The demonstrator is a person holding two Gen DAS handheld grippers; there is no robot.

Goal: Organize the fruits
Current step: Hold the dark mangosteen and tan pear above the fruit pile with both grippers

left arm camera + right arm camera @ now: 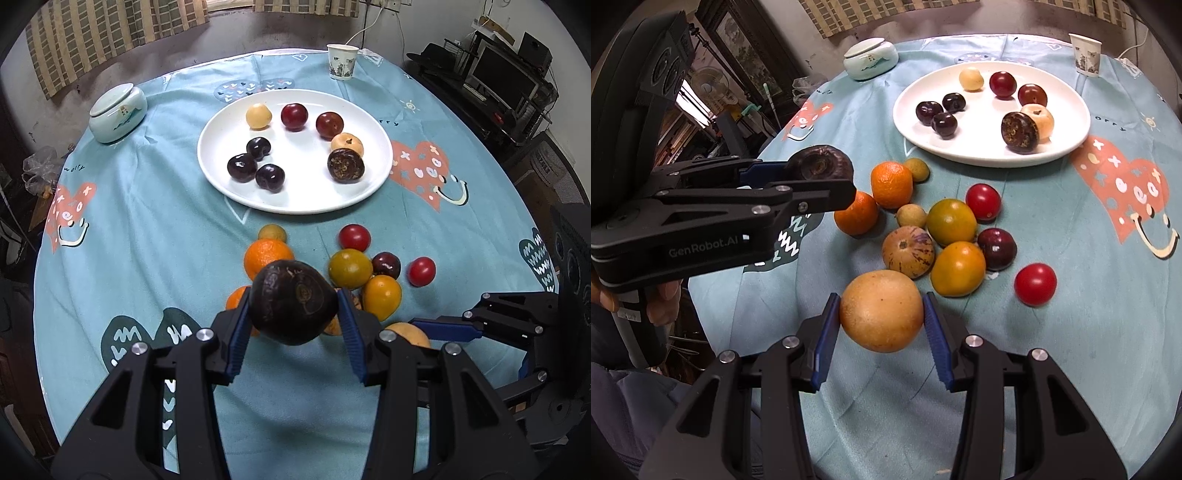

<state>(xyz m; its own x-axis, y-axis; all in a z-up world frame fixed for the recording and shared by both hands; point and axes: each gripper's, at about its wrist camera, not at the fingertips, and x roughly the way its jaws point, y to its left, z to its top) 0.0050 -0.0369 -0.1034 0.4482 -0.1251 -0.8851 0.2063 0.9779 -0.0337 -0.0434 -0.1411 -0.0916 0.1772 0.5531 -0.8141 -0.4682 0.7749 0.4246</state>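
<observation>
On the table (pixel 147 229), near its front edge, a heap of loose fruit (pixel 951 221) waits: oranges, yellow and red tomatoes, a plum, a striped fruit. Both tongs are clenched on a pick from it. Left tongs (pixel 293 308) grasp a dark brown fruit (pixel 293 304), lifted clear of the cloth; right tongs (pixel 881 312) grasp a tan pear (pixel 881 310), pads tight on both sides, just above or on the cloth, I cannot tell which. Farther back sits the white plate (pixel 295 199), already bearing three dark cherries, two red plums, two pale fruits and another dark brown one. The step looks like carrying both picks to the plate; next each needs a bare spot beside its own kind, set down gently so nothing rolls. A blue cloth with hearts covers the round table; a lidded jar (pixel 118 112) and paper cup (pixel 341 61) stand at the far side; striped curtains and a cluttered shelf lie beyond
</observation>
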